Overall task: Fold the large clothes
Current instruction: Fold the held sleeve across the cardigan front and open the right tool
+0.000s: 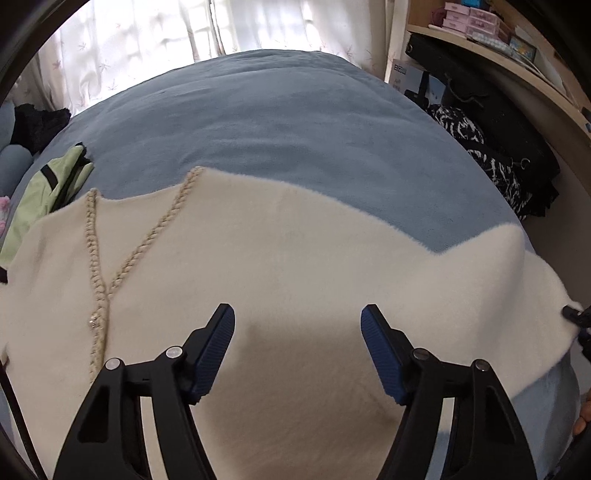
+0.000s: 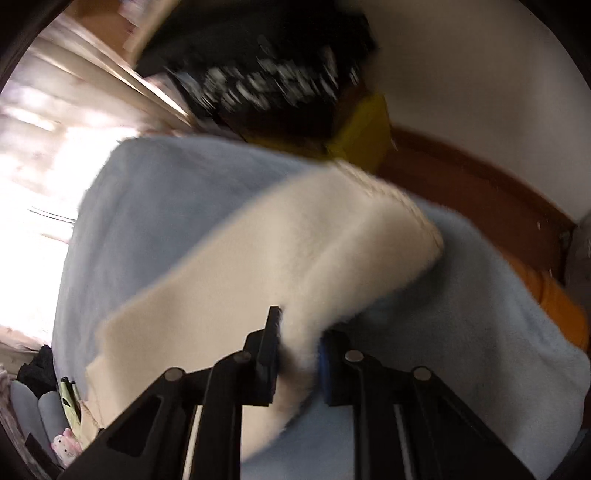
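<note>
A cream fuzzy cardigan (image 1: 280,251) with a braided neckline trim (image 1: 147,240) lies spread across a blue blanket (image 1: 258,122) on the bed. My left gripper (image 1: 297,314) hovers over the cardigan's body with its jaws wide apart. Cloth lies below the blue pads (image 1: 218,347), and nothing is pinched between them. In the blurred right wrist view, my right gripper (image 2: 303,328) is shut on a cardigan sleeve (image 2: 295,251). The fuzzy cloth is squeezed between its fingers, and the ribbed cuff (image 2: 391,195) points away over the blanket (image 2: 159,206).
A light green garment (image 1: 48,192) lies at the bed's left edge beside dark cloth and pillows. Black-and-white patterned cloth (image 1: 476,147) and black bags pile up at the right under a shelf of boxes (image 1: 476,18). Curtains (image 1: 147,37) hang behind the bed.
</note>
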